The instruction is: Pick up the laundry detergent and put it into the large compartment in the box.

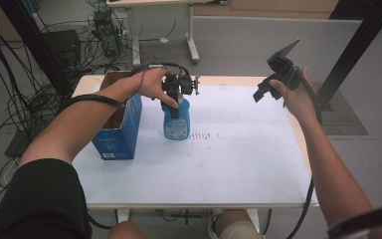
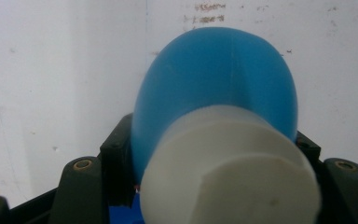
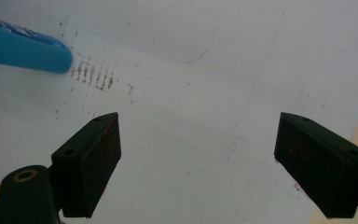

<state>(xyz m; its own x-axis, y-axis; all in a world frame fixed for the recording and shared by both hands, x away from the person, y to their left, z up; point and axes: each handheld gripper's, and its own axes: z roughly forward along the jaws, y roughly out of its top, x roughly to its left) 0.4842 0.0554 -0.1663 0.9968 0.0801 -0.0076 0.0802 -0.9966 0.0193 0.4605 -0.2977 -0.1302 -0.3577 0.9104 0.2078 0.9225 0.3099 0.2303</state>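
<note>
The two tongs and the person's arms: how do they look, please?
Both tongs, left and right, are black; each jaw is a blocky rectangular pad with brass-coloured screw holes behind. A black cable trails from each, and the right carries a dark three-cornered plate. The person wears a black short sleeve.

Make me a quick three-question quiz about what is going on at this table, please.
1. True or false: the left gripper is shut on the blue bottle.
2. What stands on the table just left of the bottle? A) a blue box B) a red mug C) a plate
3. Fill in: the right gripper has its jaws ____, with nothing between them.

Key
1. True: in the left gripper view the jaws press on either side of the bottle below its white cap.
2. A: the blue box, its top open.
3. Open: it is held above the table's right side.
</note>
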